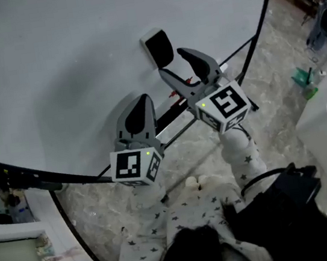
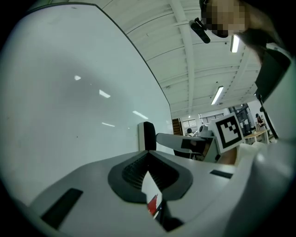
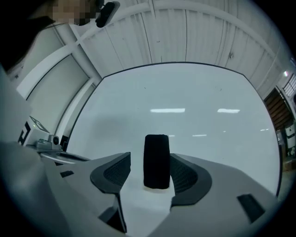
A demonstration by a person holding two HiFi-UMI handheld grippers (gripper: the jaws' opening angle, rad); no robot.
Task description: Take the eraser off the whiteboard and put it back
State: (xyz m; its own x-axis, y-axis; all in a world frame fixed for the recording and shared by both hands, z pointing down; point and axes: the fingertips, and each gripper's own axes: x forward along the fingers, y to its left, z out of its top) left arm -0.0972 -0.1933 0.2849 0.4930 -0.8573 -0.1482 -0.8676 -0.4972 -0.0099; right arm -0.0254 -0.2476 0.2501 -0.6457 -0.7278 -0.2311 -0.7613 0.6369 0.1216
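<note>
Head view: past the starred sleeves (image 1: 241,158), the left gripper (image 1: 141,109) and right gripper (image 1: 177,64) tilt slightly upward toward the whiteboard (image 1: 50,64). The eraser (image 1: 159,47) sticks to it.

Left gripper view: fingers (image 2: 132,173) closed, empty.

Right gripper view: fingers (image 3: 111,173) apart, framing the eraser without gripping. Lifting and returning apparently remain.

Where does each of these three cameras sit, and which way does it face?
Head view: on the person's head, facing steeply down at the whiteboard, the eraser on it and the floor; the left gripper, the right gripper and starry sleeves show.
Left gripper view: on the left gripper, facing along its closed jaws beside the whiteboard; the right gripper shows.
Right gripper view: on the right gripper, facing the whiteboard, the eraser seen between its parted jaws.
Shared: all three show the eraser on the whiteboard.
</note>
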